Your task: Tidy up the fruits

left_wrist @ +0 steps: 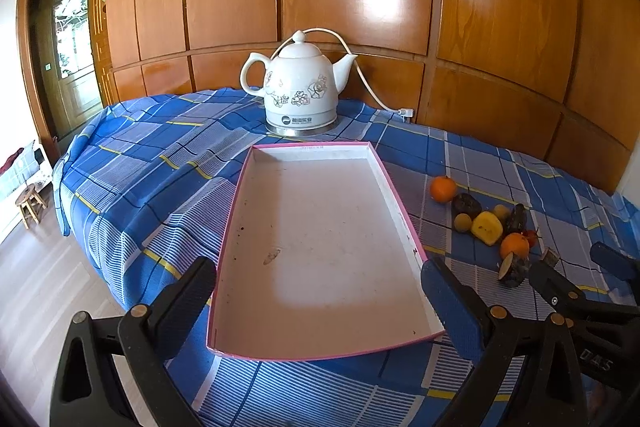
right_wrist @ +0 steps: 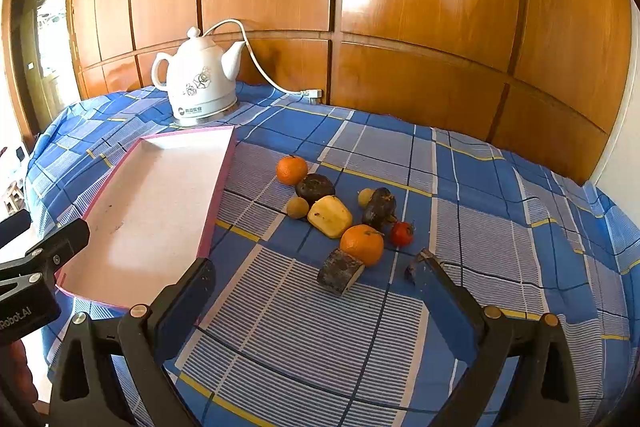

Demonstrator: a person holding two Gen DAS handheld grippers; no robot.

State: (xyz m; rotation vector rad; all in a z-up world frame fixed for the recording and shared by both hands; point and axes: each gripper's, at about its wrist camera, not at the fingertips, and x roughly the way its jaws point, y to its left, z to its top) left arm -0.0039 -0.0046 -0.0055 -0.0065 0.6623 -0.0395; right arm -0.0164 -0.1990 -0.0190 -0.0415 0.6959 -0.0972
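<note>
Left gripper (left_wrist: 320, 291) agape over tray (left_wrist: 394, 187); right gripper (right_wrist: 316, 291) agape – red fruit (right_wrist: 401, 233) clear only there.

Left gripper (left_wrist: 320, 291) and right gripper (right_wrist: 316, 287) both point toward 12 o'clock, jaws spread wide, nothing between them

We see the tray (left_wrist: 320, 247) lying on the tabletop (right_wrist: 500, 227), with the kettle (left_wrist: 298, 87) just behind its far edge. To the right of the tray the fruits (right_wrist: 340, 215) lie in a loose cluster: one orange (right_wrist: 292, 169) at the far end, another orange (right_wrist: 362, 244) nearer, and a cut piece (right_wrist: 340, 271) nearest us. A panelled wall (right_wrist: 400, 7) stands behind the tabletop.
</note>
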